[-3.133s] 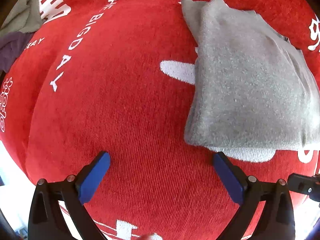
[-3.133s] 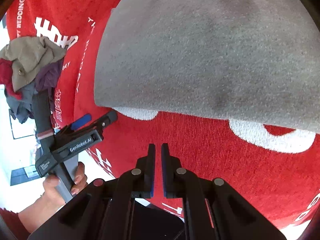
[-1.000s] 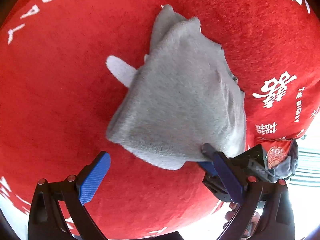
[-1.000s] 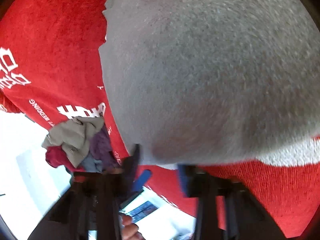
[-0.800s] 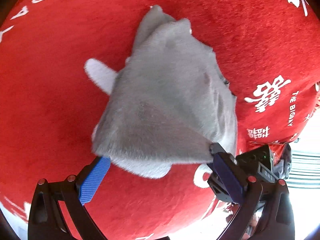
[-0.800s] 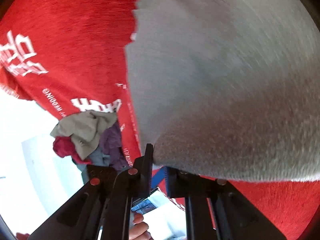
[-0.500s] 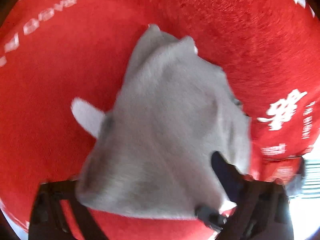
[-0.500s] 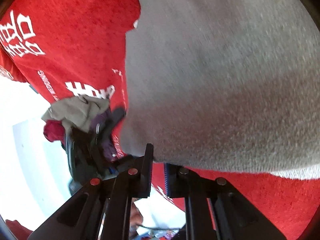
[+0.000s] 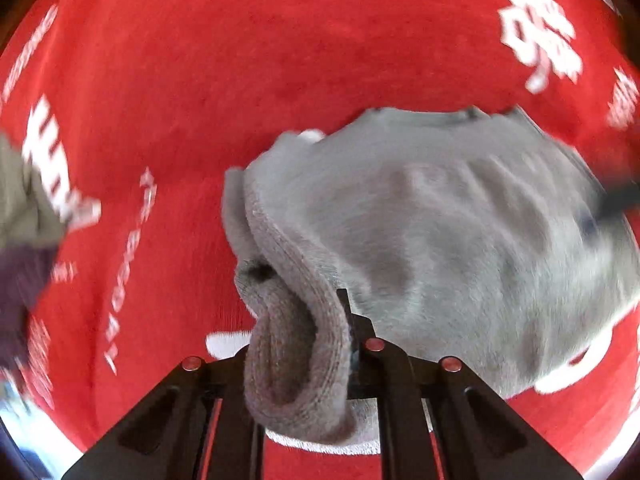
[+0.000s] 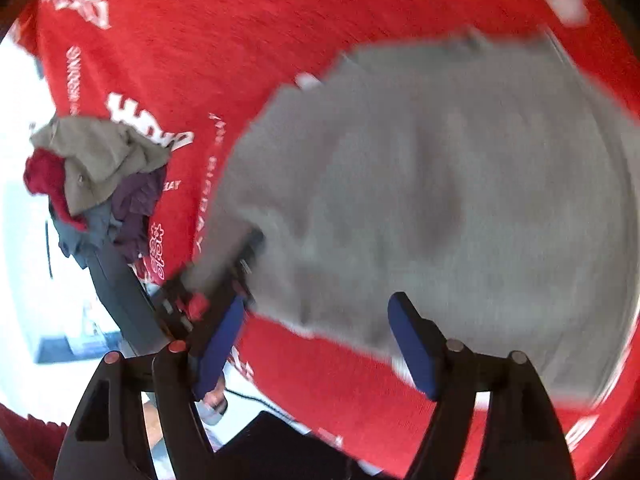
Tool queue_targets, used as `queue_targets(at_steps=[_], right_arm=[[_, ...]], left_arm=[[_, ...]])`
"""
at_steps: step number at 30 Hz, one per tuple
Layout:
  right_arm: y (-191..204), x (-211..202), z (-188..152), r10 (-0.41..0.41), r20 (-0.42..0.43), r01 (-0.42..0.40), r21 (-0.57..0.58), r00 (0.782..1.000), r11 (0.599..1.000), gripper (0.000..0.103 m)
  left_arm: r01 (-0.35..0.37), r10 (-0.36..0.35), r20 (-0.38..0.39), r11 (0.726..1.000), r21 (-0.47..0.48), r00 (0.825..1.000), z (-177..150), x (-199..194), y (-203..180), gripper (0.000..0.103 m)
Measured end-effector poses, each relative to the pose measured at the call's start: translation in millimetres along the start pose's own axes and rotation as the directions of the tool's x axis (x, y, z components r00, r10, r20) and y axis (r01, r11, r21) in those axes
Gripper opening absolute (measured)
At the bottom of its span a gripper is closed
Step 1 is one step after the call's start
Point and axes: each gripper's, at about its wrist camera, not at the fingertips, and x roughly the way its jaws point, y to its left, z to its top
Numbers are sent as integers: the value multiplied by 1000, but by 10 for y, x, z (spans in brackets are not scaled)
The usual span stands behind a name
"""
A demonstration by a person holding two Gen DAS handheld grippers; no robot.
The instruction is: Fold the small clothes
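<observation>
A: State of the left gripper (image 9: 304, 320)?

B: Just been closing, and now clamped on a thick rolled fold of the grey garment (image 9: 460, 240). Fold bunched between the fingers at bottom centre of the left wrist view, covering the near finger completely.

A: And in the other view?

B: Seen at lower left of the right wrist frame, biting the lower left corner of the same garment (image 10: 440, 200).

A: Whereabouts for the garment as a whole?

B: Spread over the right half of both frames, lying on the red cloth (image 9: 280, 60) with white lettering, apart from the pinched corner. Blurred throughout, so no telling finer creases.

A: Over to the right gripper (image 10: 320, 340).

B: Just been opening, blue pads (image 10: 412, 344) standing wide apart at the bottom of the frame. Pressing on nothing. Lower edge of the grey fabric just beyond and between the pads, red cloth showing below it.

A: Visible from the left wrist too?

B: Only as a dark smear at the right edge, over the garment. Too blurred to read more.

A: Anything else around?

B: Pile of clothes (image 10: 96, 176) at the left edge, olive on top, red, purple and blue-grey beneath, well apart from the grey piece.
</observation>
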Motion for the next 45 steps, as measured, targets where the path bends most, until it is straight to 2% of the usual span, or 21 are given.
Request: queue_targets(at_steps=[5, 7, 9, 12, 14, 16, 18, 21, 22, 23, 24, 25, 27, 29, 30, 32, 34, 36, 39, 42, 45], right_arm=[[527, 336, 799, -48, -153, 28, -130, 987, 991, 79], [781, 606, 1009, -77, -244, 25, -207, 967, 978, 79], [1023, 924, 1152, -144, -327, 51, -278, 934, 959, 79], [1259, 1381, 1272, -248, -403, 96, -361, 881, 928, 80], [1371, 1656, 1305, -323, -445, 121, -425, 835, 897, 80], [1434, 1847, 1277, -391, -456, 144, -487, 800, 862, 80], [1479, 2004, 1245, -425, -468, 147, -520, 775, 842, 80], [1479, 2195, 1224, -512, -458, 202, -570, 727, 797, 80], [1466, 2236, 1210, -545, -442, 224, -592, 712, 774, 73], [1451, 2252, 1199, -572, -420, 244, -613, 704, 751, 41], [1421, 2232, 1195, -601, -389, 269, -635, 698, 724, 25], [1384, 2174, 1207, -600, -371, 277, -636, 709, 721, 16], [1266, 1920, 1296, -495, -375, 236, -557, 784, 796, 13], [1131, 1582, 1333, -380, -351, 183, -482, 856, 857, 13], [1075, 1421, 1331, -326, -336, 150, -458, 884, 877, 13], [953, 1042, 1309, -216, -291, 81, -412, 932, 907, 13], [880, 719, 1303, -128, -241, 33, -363, 962, 931, 13], [718, 310, 1245, -45, -169, -12, -321, 985, 947, 13], [453, -232, 1120, 33, -69, -51, -287, 997, 956, 13], [62, -731, 921, 92, 43, -80, -241, 995, 967, 13], [-450, -1061, 708, 113, 126, -92, -158, 986, 983, 13]], left_arm=[[-16, 14, 38, 997, 76, 999, -22, -37, -52, 13], [-17, 13, 43, 996, 82, 999, -38, -34, -42, 13], [-16, 12, 48, 996, 86, 999, -16, -23, -51, 13], [-6, 2, 52, 997, 83, 999, -41, -18, -55, 13], [2, -6, 51, 997, 74, 999, -54, -4, -18, 13], [-1, -5, 65, 996, 91, 998, -77, 5, -17, 13], [-9, 1, 74, 994, 105, 997, -91, -5, -50, 13], [-8, 0, 78, 994, 107, 997, -82, -6, -61, 13], [-5, -3, 76, 995, 104, 997, -71, -8, -57, 13], [-5, -3, 75, 995, 101, 997, -61, -11, -54, 13], [-2, -5, 73, 995, 99, 997, -45, -22, -50, 13], [8, -16, 77, 995, 97, 997, -21, -53, -50, 13], [26, -36, 98, 994, 104, 994, 45, -158, -76, 13], [48, -62, 117, 992, 114, 991, 122, -268, -125, 13], [60, -76, 130, 991, 123, 989, 168, -339, -165, 13], [76, -101, 159, 986, 151, 982, 263, -499, -278, 13], [88, -124, 188, 978, 191, 974, 362, -661, -442, 13], [97, -147, 210, 968, 231, 966, 443, -794, -600, 13], [125, -199, 231, 946, 299, 952, 563, -978, -907, 13], [153, -252, 233, 915, 373, 939, 622, -1078, -1296, 13], [182, -297, 204, 876, 447, 933, 615, -1046, -1738, 13]])
